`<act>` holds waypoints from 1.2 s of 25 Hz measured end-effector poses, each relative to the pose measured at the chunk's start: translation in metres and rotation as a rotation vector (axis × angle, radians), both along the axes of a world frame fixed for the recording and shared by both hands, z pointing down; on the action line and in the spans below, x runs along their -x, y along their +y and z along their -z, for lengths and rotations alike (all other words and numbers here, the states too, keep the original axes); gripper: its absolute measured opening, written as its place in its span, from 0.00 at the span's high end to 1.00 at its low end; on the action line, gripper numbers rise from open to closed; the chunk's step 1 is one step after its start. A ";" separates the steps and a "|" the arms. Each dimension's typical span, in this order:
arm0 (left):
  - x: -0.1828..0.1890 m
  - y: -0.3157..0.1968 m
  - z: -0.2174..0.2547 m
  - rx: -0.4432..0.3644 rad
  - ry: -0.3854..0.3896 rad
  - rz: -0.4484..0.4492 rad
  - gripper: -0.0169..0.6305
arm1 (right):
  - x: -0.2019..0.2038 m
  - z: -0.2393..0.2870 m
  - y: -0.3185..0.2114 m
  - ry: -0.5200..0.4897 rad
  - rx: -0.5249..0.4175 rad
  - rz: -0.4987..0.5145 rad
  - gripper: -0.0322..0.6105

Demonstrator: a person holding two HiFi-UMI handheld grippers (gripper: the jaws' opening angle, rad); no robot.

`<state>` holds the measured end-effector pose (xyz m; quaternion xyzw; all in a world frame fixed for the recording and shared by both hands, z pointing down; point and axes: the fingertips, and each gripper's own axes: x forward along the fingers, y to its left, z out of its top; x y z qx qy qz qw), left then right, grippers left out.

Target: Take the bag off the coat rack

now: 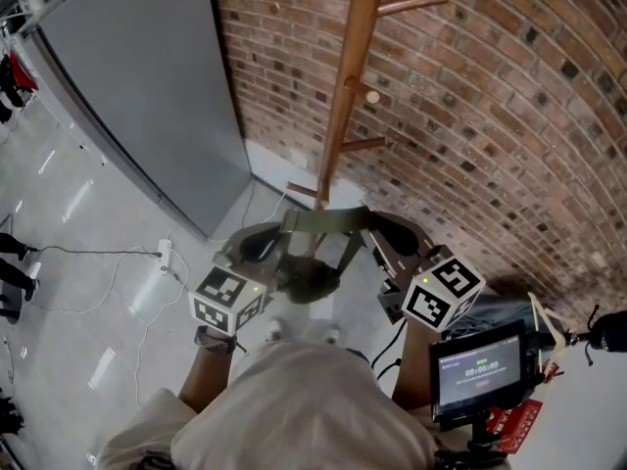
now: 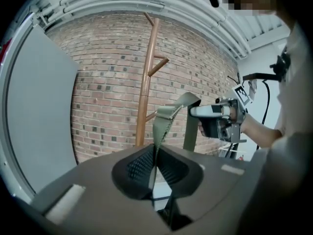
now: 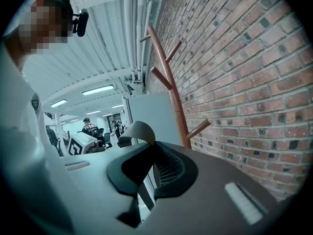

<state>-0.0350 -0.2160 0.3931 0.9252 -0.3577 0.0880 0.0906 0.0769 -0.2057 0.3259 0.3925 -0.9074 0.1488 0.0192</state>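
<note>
A brick wall stood beyond both pairs of jaws, with a grey panel off to their left. The wooden coat rack rose just past the jaws, and in the head view its pole stood between the two grippers. The bag hung below and between the jaws, clear of the upper pegs. Its olive strap stretched from one pair of jaws to the other.

The left gripper had its jaws clamped together on the strap. From them the strap rose as a flat band and bent across toward the right gripper. That gripper's jaws were likewise pinched on the strap, which curled over just ahead of them.

Only the head view showed the bag's body; the gripper views showed the strap alone. The left gripper view put the strap close beside a low peg, though whether they touched was unclear. Only the right gripper view showed people far beyond its jaws.
</note>
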 end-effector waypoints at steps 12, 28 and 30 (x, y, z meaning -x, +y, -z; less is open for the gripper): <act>0.003 0.004 0.023 -0.031 0.038 0.005 0.95 | 0.002 0.015 0.002 -0.002 -0.036 -0.011 0.94; 0.000 0.003 0.018 -0.012 0.033 -0.006 0.95 | -0.002 0.008 0.000 0.018 -0.027 -0.033 0.94; 0.000 0.002 0.018 -0.011 0.034 -0.006 0.95 | -0.001 0.008 0.000 0.022 -0.028 -0.031 0.94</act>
